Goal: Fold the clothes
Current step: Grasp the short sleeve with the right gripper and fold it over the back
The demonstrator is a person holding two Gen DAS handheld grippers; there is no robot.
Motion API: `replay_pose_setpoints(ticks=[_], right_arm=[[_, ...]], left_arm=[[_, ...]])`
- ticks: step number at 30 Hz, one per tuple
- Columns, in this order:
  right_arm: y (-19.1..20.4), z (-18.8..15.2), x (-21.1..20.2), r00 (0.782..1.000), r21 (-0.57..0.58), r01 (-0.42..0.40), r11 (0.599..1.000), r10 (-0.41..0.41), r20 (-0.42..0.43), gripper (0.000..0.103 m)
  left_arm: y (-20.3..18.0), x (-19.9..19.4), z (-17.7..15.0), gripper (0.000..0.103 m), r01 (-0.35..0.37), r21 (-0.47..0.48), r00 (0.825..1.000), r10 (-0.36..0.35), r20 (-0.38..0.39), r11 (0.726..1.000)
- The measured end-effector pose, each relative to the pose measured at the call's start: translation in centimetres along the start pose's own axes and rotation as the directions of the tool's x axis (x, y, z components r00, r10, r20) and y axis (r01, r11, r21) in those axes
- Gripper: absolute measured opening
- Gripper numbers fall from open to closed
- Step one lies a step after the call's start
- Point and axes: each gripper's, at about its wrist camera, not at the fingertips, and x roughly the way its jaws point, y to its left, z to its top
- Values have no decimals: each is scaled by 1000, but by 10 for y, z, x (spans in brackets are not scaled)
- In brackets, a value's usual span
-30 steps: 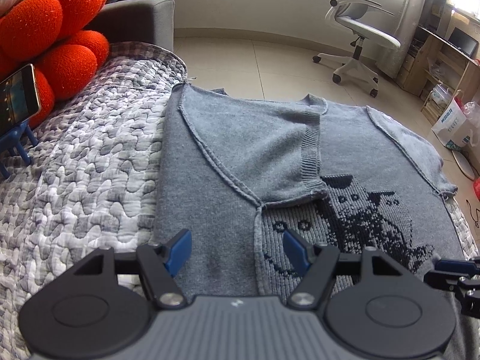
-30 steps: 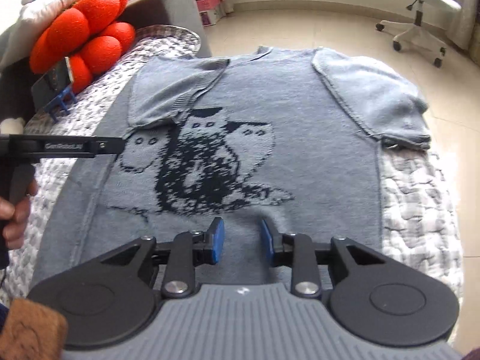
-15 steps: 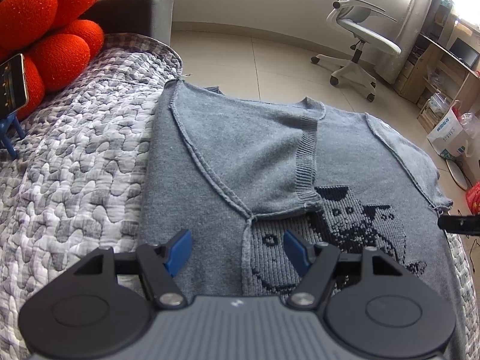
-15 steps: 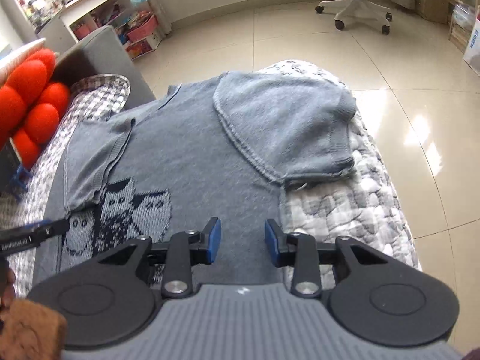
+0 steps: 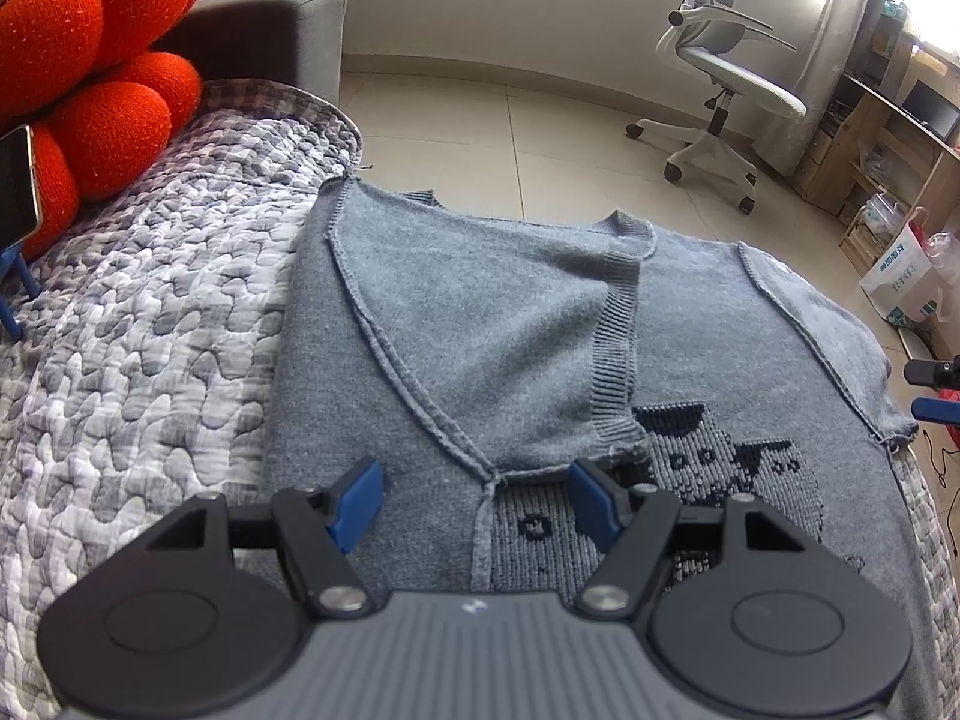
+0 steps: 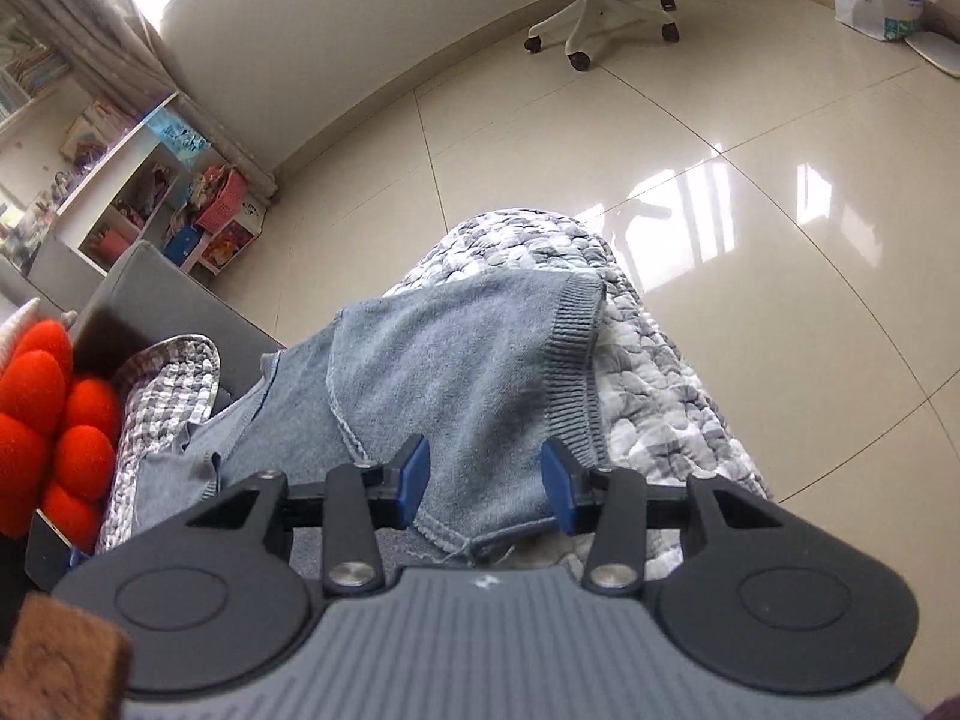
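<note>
Sweater (image 5: 750, 372) sleeve (image 6: 480, 372) between just-widening, empty right claw (image 6: 485, 480); left claw (image 5: 474, 501) open above folded side: risk of pinching quilt (image 6: 654, 396) too.

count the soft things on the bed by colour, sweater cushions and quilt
grey: 1, sweater
red: 1, lumpy cushion
grey and white: 1, quilt
total: 3
</note>
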Motion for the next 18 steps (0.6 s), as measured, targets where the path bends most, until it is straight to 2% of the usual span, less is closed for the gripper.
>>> replay_pose_setpoints(ticks=[4, 8, 13, 14, 15, 18], right_arm=[[-13, 5, 2, 998, 39, 51, 998, -52, 20, 48], [-27, 5, 9, 1000, 108, 30, 994, -30, 0, 49], [-20, 0, 12, 999, 71, 48, 996, -48, -7, 48], [-18, -1, 12, 999, 61, 53, 997, -52, -5, 43], [-16, -2, 12, 998, 51, 57, 997, -57, -3, 27], [-6, -5, 11, 996, -4, 83, 997, -83, 39, 9]], left_arm=[[-7, 5, 0, 72, -15, 32, 1000, 15, 5, 999], [-13, 6, 2, 73, -24, 46, 999, 23, 22, 999], [-23, 5, 4, 73, -1, 79, 998, -4, 56, 997], [-25, 8, 4, 75, 14, 87, 999, -18, 44, 996], [-26, 11, 4, 79, 25, 93, 999, -28, 31, 995], [-28, 16, 5, 79, 12, 102, 999, -15, 30, 995]])
